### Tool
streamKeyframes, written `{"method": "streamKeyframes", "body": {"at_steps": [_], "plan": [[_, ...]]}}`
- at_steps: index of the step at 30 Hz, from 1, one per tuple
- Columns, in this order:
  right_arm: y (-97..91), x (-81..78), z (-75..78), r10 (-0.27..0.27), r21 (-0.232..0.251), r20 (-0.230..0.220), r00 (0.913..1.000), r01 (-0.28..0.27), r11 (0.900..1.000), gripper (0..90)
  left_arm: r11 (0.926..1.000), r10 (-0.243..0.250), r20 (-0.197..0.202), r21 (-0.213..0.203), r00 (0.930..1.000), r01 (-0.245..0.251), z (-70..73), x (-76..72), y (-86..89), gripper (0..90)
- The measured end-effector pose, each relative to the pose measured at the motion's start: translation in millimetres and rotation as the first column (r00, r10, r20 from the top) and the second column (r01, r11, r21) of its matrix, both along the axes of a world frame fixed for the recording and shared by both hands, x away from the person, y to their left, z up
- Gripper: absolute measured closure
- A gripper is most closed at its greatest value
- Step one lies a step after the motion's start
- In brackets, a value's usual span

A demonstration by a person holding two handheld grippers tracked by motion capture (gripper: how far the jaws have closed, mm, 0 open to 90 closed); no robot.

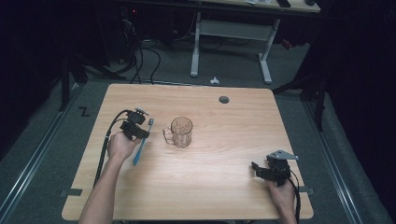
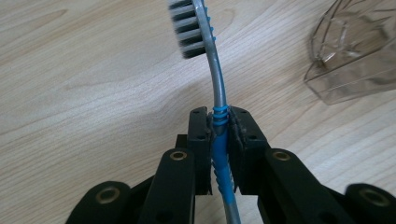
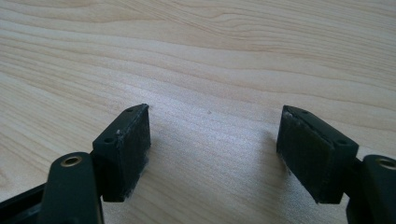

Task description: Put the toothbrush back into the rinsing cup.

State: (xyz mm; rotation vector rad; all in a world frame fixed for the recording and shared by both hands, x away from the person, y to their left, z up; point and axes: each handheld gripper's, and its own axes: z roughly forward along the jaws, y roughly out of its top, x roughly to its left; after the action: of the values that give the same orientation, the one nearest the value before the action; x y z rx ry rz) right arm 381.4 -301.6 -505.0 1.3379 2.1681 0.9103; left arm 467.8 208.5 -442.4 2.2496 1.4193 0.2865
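Left tool [image 2: 219, 135]: clamped on toothbrush [image 2: 219, 84] handle; bristle head beyond tips.
Glass mug [image 1: 181, 132]: just right of left tool, on counter [image 1: 224, 140].
Right tool [image 3: 212, 140]: jaws apart, nothing between.

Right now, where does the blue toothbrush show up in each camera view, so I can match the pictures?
High view: the blue toothbrush lies left of centre, clamped in the left gripper, just left of the clear glass mug.
Left gripper view: it runs up the middle between the shut jaws, bristle head at the top.
Right gripper view: bare wooden table between open jaws, no toothbrush.
Shared landmark: the mug, at upper right in the left gripper view.
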Motion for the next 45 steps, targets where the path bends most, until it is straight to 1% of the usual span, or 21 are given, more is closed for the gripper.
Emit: {"method": "streamKeyframes", "body": {"at_steps": [7, 9, 10, 11, 12, 13, 14, 15, 19, 22, 28, 30, 32, 33, 38, 39, 40, 41, 43, 44, 45], "plan": [[-0.1, 0.0, 0.0, -0.001, 0.000, 0.000, 1.0000, 0.001, 1.0000, 26.2, 0.9997, -0.011, 0.034, -0.020, 0.9994, 0.011, 10.6, -8.4, -2.6, 80.0], [-0.1, 0.1, 0.0, -0.001, 0.000, 0.000, 1.0000, 0.001, 1.0000, 26.2, 0.9990, -0.012, 0.058, -0.043, 0.9982, 0.014, 15.3, -11.8, -2.6, 80.1], [-0.1, 0.0, 0.0, -0.001, 0.000, 0.000, 1.0000, 0.001, 1.0000, 26.2, 0.9979, -0.013, 0.082, -0.063, 0.9965, 0.019, 20.4, -15.0, -2.0, 80.2], [-0.1, 0.0, 0.0, -0.001, 0.000, 0.000, 1.0000, 0.001, 1.0000, 26.2, 0.9979, -0.013, 0.082, -0.063, 0.9965, 0.019, 20.4, -15.0, -2.0, 80.2], [-0.1, 0.1, 0.0, -0.001, 0.000, 0.000, 1.0000, 0.001, 1.0000, 26.2, 0.9964, -0.011, 0.106, -0.082, 0.9943, 0.020, 24.2, -18.0, -2.3, 80.2], [-0.1, 0.1, 0.0, -0.001, 0.000, 0.000, 1.0000, 0.001, 1.0000, 26.2, 0.9964, -0.011, 0.106, -0.082, 0.9943, 0.020, 24.2, -18.0, -2.3, 80.2], [-0.1, 0.0, 0.0, -0.001, 0.000, 0.000, 1.0000, 0.001, 1.0000, 26.2, 0.9955, -0.015, 0.125, -0.091, 0.9920, 0.026, 27.2, -20.8, -2.4, 80.2], [-0.1, 0.0, 0.0, -0.001, 0.000, 0.000, 1.0000, 0.001, 1.0000, 26.2, 0.9955, -0.015, 0.125, -0.091, 0.9920, 0.026, 27.2, -20.8, -2.4, 80.3], [-0.1, 0.1, 0.0, 0.000, 0.000, 0.001, 1.0000, 0.000, 1.0000, 26.2, 0.9938, -0.017, 0.155, -0.106, 0.9877, 0.033, 31.7, -25.3, -3.0, 80.3], [-0.1, 0.0, 0.0, -0.001, 0.000, 0.000, 1.0000, 0.001, 1.0000, 26.2, 0.9920, -0.021, 0.168, -0.119, 0.9856, 0.041, 34.5, -28.0, -4.1, 80.4], [-0.1, 0.0, 0.0, -0.001, 0.000, 0.000, 1.0000, 0.001, 1.0000, 26.2, 0.9910, -0.040, 0.188, -0.118, 0.9814, 0.063, 38.4, -33.9, -7.5, 80.5], [-0.1, 0.1, 0.0, -0.001, 0.000, 0.000, 1.0000, 0.001, 1.0000, 26.2, 0.9894, -0.043, 0.198, -0.128, 0.9792, 0.069, 40.3, -35.9, -8.6, 80.5], [0.0, 0.3, 0.0, -0.005, 0.001, 0.000, 1.0000, 0.005, 1.0000, 26.3, 0.9878, -0.045, 0.212, -0.137, 0.9763, 0.075, 41.9, -37.8, -10.3, 80.5], [-0.3, 0.4, 0.0, -0.008, 0.000, 0.001, 1.0000, 0.008, 1.0000, 26.3, 0.9858, -0.043, 0.226, -0.149, 0.9732, 0.078, 43.0, -39.7, -12.2, 80.5], [-0.2, 0.4, -0.1, -0.008, 0.000, 0.002, 1.0000, 0.008, 1.0000, 26.3, 0.9843, -0.048, 0.251, -0.153, 0.9668, 0.089, 45.4, -43.1, -14.7, 80.5], [-0.4, 0.6, 0.0, -0.005, -0.002, 0.003, 1.0000, 0.005, 1.0000, 26.3, 0.9834, -0.047, 0.259, -0.157, 0.9647, 0.090, 46.3, -43.9, -14.8, 80.5], [-0.2, 0.4, 0.0, -0.008, 0.000, 0.001, 1.0000, 0.008, 1.0000, 26.3, 0.9824, -0.043, 0.276, -0.163, 0.9602, 0.091, 48.2, -45.8, -15.0, 80.5], [-0.2, 0.4, 0.0, -0.008, 0.000, 0.001, 1.0000, 0.008, 1.0000, 26.3, 0.9824, -0.043, 0.276, -0.163, 0.9602, 0.091, 48.2, -45.8, -15.0, 80.5], [-0.2, 0.4, 0.0, -0.008, 0.000, 0.002, 1.0000, 0.008, 1.0000, 26.2, 0.9815, -0.041, 0.292, -0.167, 0.9557, 0.093, 50.0, -47.7, -15.4, 80.5], [-0.2, 0.4, 0.0, -0.008, 0.000, 0.001, 1.0000, 0.008, 1.0000, 26.2, 0.9808, -0.043, 0.308, -0.168, 0.9505, 0.099, 51.6, -49.5, -16.0, 80.5], [-0.2, 0.4, 0.0, -0.008, 0.000, 0.002, 1.0000, 0.008, 1.0000, 26.2, 0.9805, -0.043, 0.312, -0.169, 0.9490, 0.100, 52.3, -50.3, -16.4, 80.5]]}}
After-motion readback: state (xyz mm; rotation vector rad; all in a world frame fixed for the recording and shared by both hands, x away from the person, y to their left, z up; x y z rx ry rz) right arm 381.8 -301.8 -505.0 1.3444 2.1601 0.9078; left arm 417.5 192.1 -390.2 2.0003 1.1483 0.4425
